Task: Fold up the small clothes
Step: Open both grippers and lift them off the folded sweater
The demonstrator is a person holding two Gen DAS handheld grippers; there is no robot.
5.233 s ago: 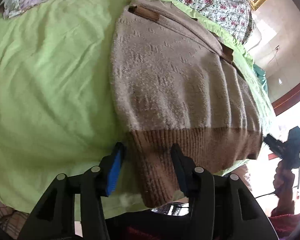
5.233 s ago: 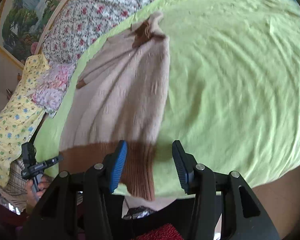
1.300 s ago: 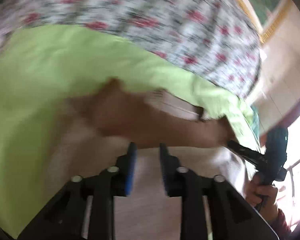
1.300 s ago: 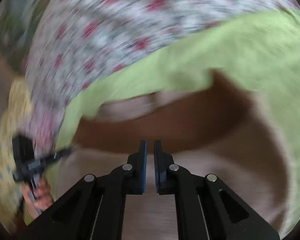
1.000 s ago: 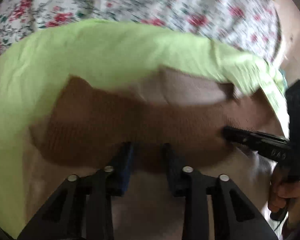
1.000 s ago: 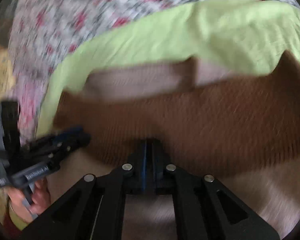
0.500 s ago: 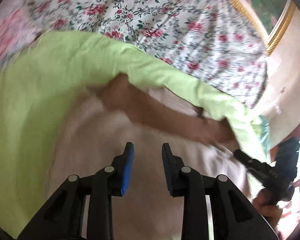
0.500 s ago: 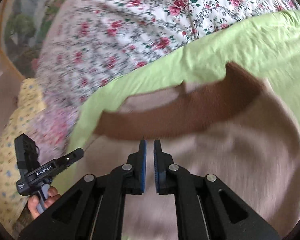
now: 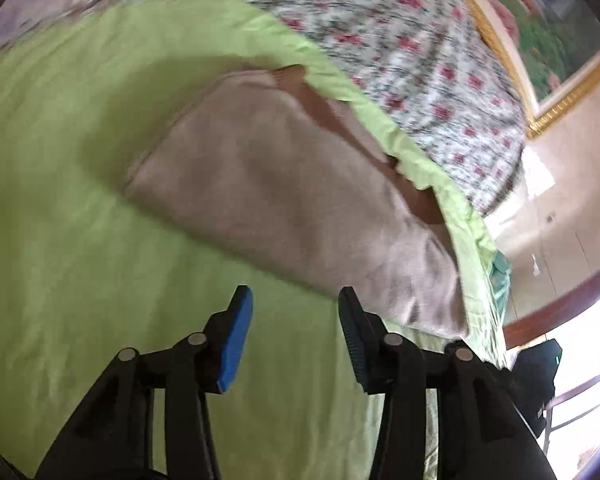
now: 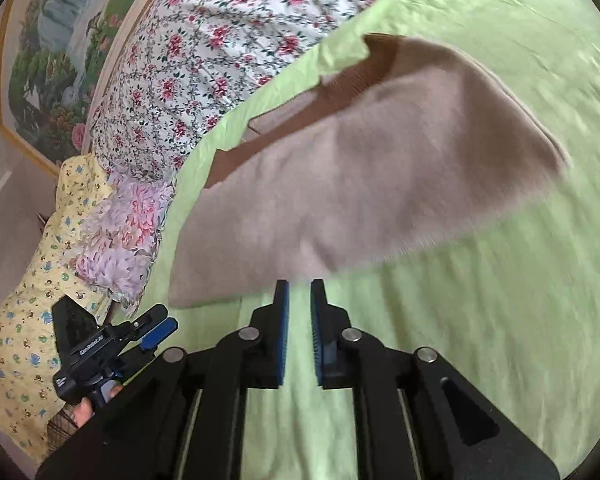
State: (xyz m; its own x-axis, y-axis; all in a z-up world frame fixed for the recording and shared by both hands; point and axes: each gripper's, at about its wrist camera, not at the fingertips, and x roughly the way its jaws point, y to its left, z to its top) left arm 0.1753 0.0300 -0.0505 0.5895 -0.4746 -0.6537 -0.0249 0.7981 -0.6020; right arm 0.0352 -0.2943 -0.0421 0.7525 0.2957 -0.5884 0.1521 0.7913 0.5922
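A beige knit sweater (image 9: 300, 196) with a brown ribbed hem lies folded in half on the green bedsheet (image 9: 80, 240), hem at the far edge. It also shows in the right wrist view (image 10: 380, 168). My left gripper (image 9: 296, 316) is open and empty, just short of the sweater's near fold. My right gripper (image 10: 299, 312) is nearly shut with a narrow gap, empty, just short of the near fold. The left gripper also shows in the right wrist view (image 10: 156, 326).
A floral quilt (image 10: 220, 40) lies beyond the sheet's far edge. Patterned pillows (image 10: 112, 232) sit at the left. A framed painting (image 10: 60, 40) hangs on the wall. The bed's edge drops off at the right in the left wrist view (image 9: 488, 300).
Both grippers carried the brown hem up over the sweater to its far edge, let go, and pulled back toward me. The left gripper opened wide.
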